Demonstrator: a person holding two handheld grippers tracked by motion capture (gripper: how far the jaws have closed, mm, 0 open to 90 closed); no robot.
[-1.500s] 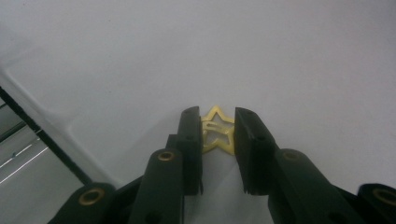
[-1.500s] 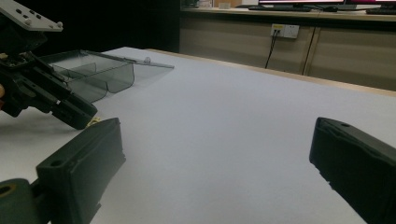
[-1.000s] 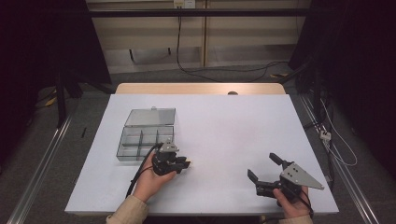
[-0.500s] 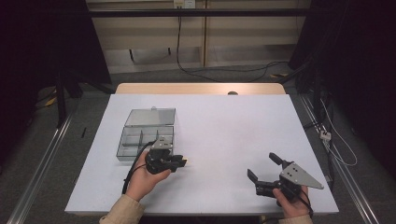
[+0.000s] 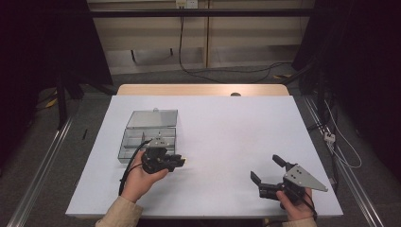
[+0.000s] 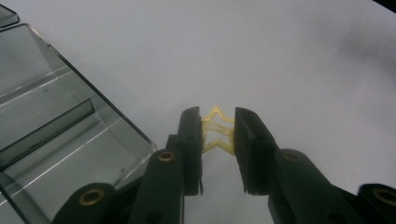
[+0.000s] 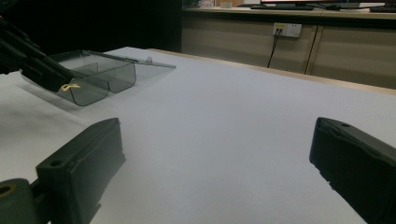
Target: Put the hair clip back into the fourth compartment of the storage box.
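From the high view, the left claw (image 5: 182,161) hangs just beside the near right corner of the clear compartment box (image 5: 149,142), whose lid lies open toward the far side. A tiny yellow thing (image 5: 185,160) shows at its tip. The right claw (image 5: 267,171) sits well apart, near the front right of the white surface (image 5: 236,127), jaws spread wide and holding nothing.

In the left gripper view, the claw is clamped on a small yellow star-shaped piece (image 6: 217,131), pinched by its sides between the 2 pads, above the bare surface with the box wall (image 6: 93,135) to the left. The grip looks thin, so I'd say move slowly, keep the squeeze steady, and bring it over 1 compartment before letting go.

In the right gripper view, the 2 wide-apart jaws frame the box (image 7: 100,77) and the yellow piece (image 7: 71,87) far off.
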